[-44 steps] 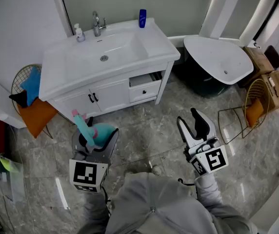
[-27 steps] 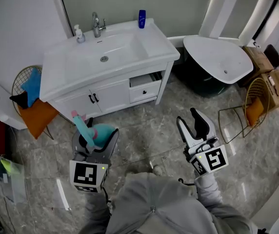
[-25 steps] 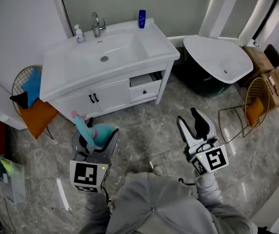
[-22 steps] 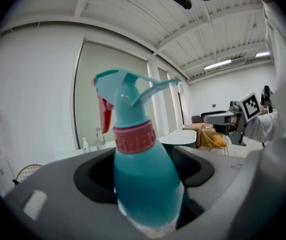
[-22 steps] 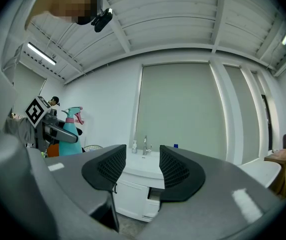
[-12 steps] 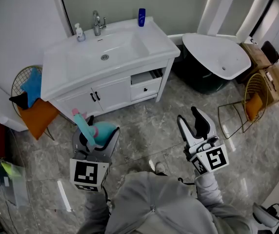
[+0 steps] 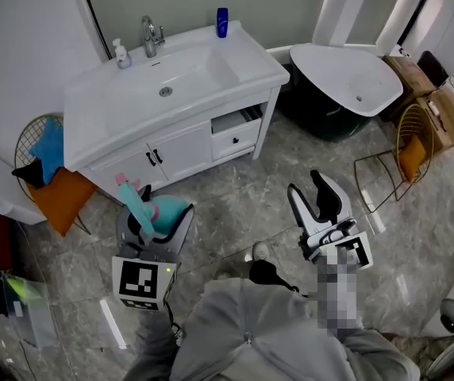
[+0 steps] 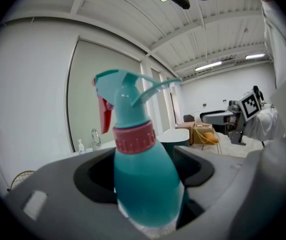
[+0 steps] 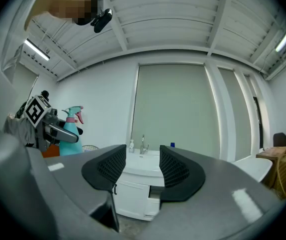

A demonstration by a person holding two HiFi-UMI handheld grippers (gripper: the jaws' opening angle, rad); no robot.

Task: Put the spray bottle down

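A teal spray bottle (image 7: 149, 213) with a pink collar and a pink trigger stands upright between the jaws of my left gripper (image 7: 157, 227), which is shut on its body. In the left gripper view the spray bottle (image 8: 142, 169) fills the middle, its nozzle pointing left. My right gripper (image 7: 313, 200) hangs at the right over the floor, open, with nothing between its jaws. In the right gripper view the gripper (image 9: 142, 168) looks toward the vanity, and the spray bottle (image 9: 74, 129) shows far left.
A white vanity (image 7: 171, 94) with a sink, a tap (image 7: 149, 34), a soap bottle (image 7: 118, 53) and a blue bottle (image 7: 222, 22) stands ahead. A white tub (image 7: 346, 78) is at the right. Wire baskets (image 7: 405, 161) stand at both sides. The floor is grey marble.
The head view has shifted slightly, so the vanity sits a little higher and more to the left in the frame. Both grippers keep their places and states.
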